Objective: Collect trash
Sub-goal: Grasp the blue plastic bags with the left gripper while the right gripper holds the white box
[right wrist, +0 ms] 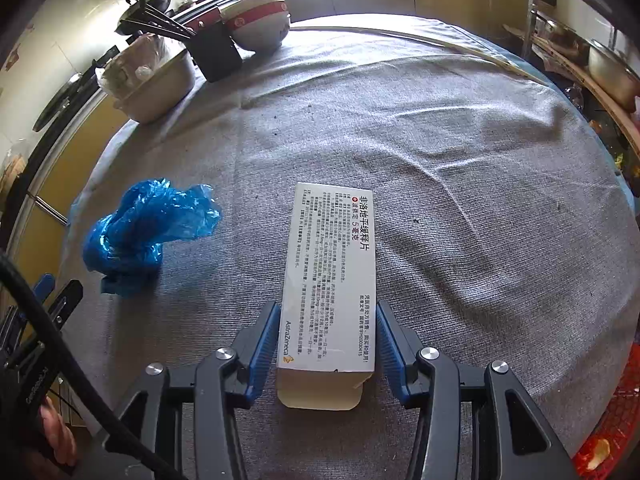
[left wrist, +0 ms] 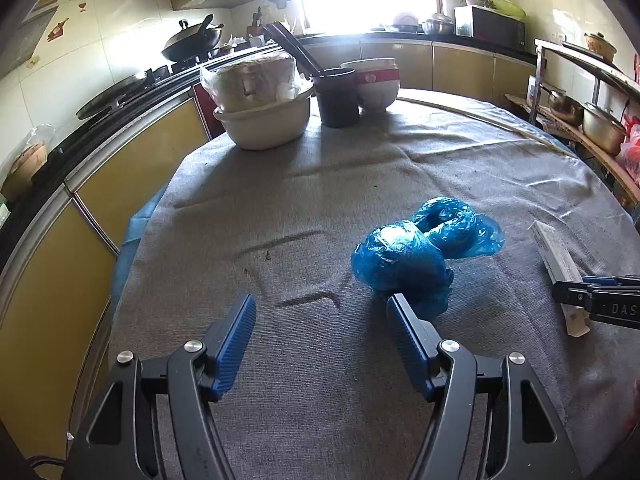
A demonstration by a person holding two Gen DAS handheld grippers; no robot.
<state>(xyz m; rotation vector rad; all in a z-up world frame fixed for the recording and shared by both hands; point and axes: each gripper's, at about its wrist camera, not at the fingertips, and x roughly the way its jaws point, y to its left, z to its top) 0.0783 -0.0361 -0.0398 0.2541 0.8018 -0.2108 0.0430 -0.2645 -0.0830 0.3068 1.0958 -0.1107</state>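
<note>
Right gripper [right wrist: 327, 334] straddles a white medicine box [right wrist: 330, 276], jaws open; left gripper [left wrist: 322, 320] gapes empty near blue plastic [left wrist: 420, 248]

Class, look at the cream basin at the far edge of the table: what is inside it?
The cream basin holds a round white container wrapped in a clear plastic bag, rising above its rim. The basin's walls and the wrapping hide anything beneath or inside that container.

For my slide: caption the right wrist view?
Right gripper jaws open around a medicine box on grey cloth.
</note>
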